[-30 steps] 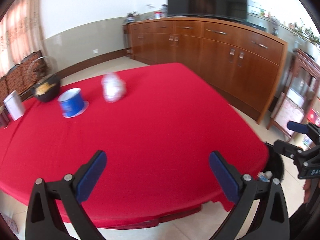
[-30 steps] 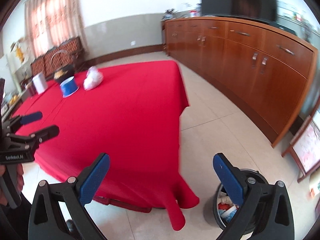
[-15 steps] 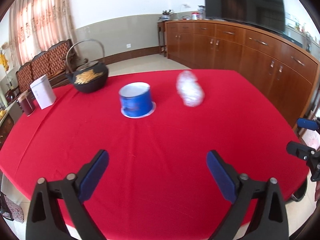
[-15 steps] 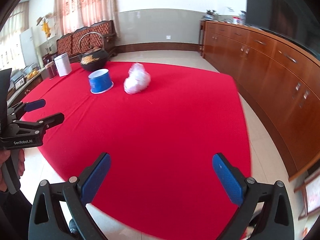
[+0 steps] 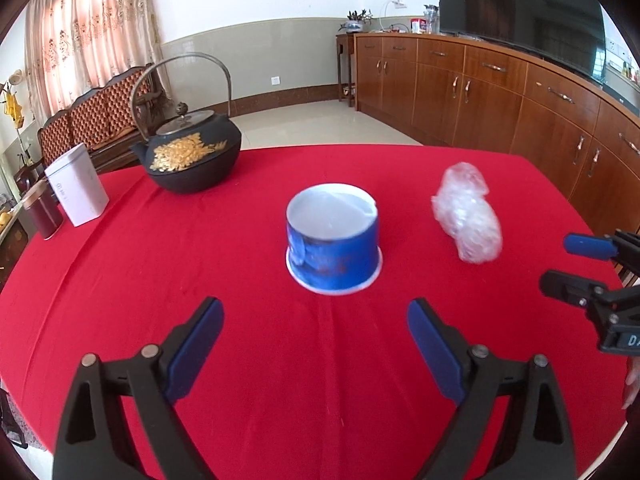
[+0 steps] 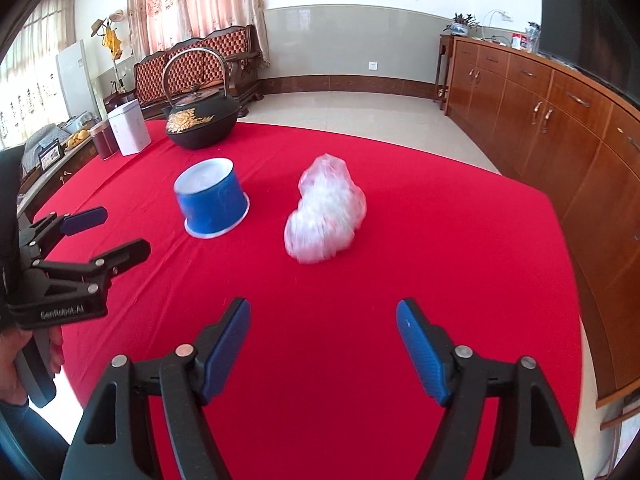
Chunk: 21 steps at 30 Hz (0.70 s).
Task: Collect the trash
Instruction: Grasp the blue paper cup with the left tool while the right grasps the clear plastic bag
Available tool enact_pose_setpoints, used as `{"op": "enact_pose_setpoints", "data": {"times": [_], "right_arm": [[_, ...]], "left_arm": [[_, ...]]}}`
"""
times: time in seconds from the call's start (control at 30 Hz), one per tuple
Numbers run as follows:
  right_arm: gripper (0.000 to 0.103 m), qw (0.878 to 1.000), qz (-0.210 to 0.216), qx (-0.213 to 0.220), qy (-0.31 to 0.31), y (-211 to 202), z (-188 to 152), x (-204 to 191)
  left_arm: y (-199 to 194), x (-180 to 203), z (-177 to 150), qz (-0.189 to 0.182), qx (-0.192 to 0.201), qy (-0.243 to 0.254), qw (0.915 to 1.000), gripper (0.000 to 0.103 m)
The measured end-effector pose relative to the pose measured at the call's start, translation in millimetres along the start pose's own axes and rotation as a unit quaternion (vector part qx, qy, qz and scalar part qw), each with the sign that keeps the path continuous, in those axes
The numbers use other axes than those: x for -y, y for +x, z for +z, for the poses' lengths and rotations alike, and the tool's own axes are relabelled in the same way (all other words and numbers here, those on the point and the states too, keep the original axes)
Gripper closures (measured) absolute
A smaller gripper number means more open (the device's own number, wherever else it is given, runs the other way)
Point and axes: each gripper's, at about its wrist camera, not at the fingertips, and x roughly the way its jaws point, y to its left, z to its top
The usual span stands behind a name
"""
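tongs: left (image 5: 315,334) wide, right (image 6: 323,334) narrowing; both empty above tablecloth (image 5: 240,360).

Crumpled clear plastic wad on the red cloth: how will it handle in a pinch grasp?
The plastic wad looks thin and crinkled, so probably very light and squashy, collapsing under the jaws. Its glossy film may slip. Lying lumpy on the cloth, it seems unlikely to roll.

I see a table covered in a red cloth (image 5: 240,360). On it an upturned blue paper bowl (image 5: 334,246) sits near the middle, with a crumpled clear plastic bag (image 5: 468,212) beside it, apart. Farther back stands a black cast-iron teapot (image 5: 192,156) with gold flowers, then a white tin (image 5: 76,190) touching a dark red canister (image 5: 42,216).
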Motion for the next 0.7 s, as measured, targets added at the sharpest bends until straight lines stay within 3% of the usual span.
{"op": "enact_pose_setpoints", "data": {"times": [0.33, 0.5, 0.7], "right_arm": [[0.037, 0.999, 0.02, -0.037, -0.018, 74, 36, 0], [0.044, 0.999, 0.018, -0.041, -0.021, 90, 43, 12], [0.045, 0.999, 0.017, -0.042, -0.007, 96, 50, 29]], "left_arm": [[45, -1, 12, -0.008, -0.029, -0.013, 0.9995, 0.012], [52, 2, 21, -0.014, -0.031, -0.014, 0.9993, 0.012], [62, 9, 26, -0.011, -0.045, -0.007, 0.9989, 0.012]]}}
